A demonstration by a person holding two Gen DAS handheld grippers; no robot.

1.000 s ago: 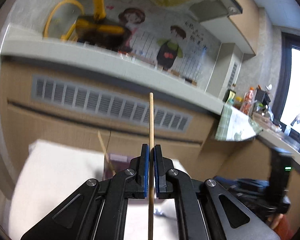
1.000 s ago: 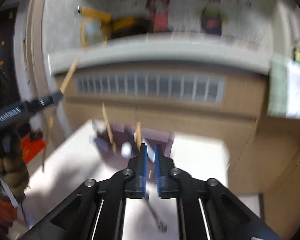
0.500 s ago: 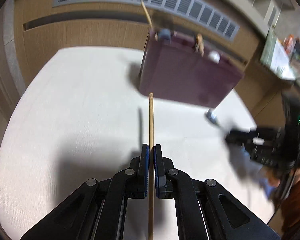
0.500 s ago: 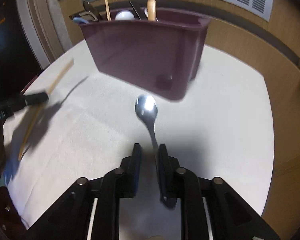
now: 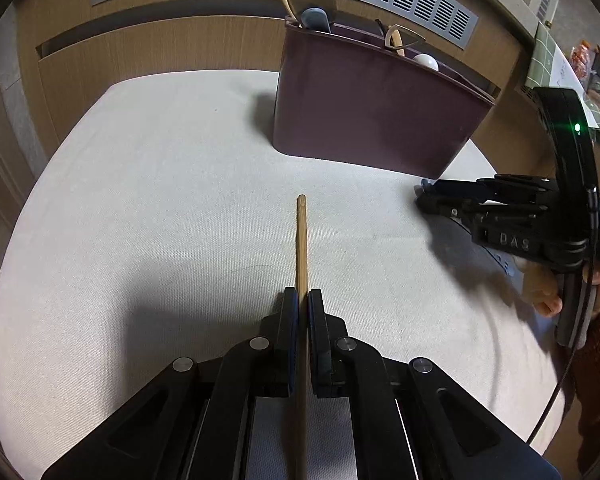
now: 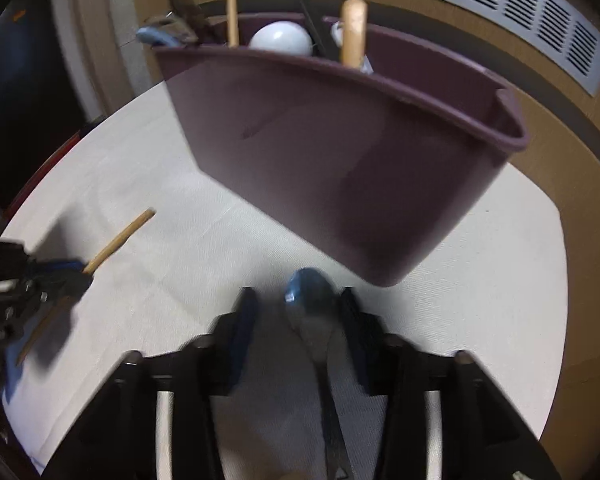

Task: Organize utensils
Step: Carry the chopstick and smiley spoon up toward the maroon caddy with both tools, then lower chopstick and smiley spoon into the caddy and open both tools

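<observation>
Left gripper [image 5: 303, 304] is clamping a wooden chopstick [image 5: 301, 240], pads closed flat on the shaft. The chopstick's long axis is running straight ahead along the fingers, free end pointing toward the maroon utensil caddy [image 5: 372, 108] and hanging over the white tablecloth [image 5: 140, 200]; whether the tip is touching the cloth cannot be told.

Right gripper [image 6: 300, 316] is standing wide; its jaws have just been opening, and a metal spoon [image 6: 312, 296] is lying between them with neither pad pressing on it. The spoon is resting on the cloth just in front of the caddy's near wall. Bowl end is pointing away from the gripper toward the caddy, handle running back under the gripper body, so the long axis is lying roughly parallel to the fingers. The bowl is sitting nearer the right-hand finger than the left-hand one.

Key relation: the spoon is already inside the right gripper's span and far from the left one, so the right hand is the nearer. Judgement: the coming move is a close across the neck or handle, needing the fingers low on the cloth.

Caddy is already holding upright pieces: a chopstick [image 6: 231, 8], a wooden handle [image 6: 353, 32], a white rounded utensil [image 6: 281, 39]
</observation>
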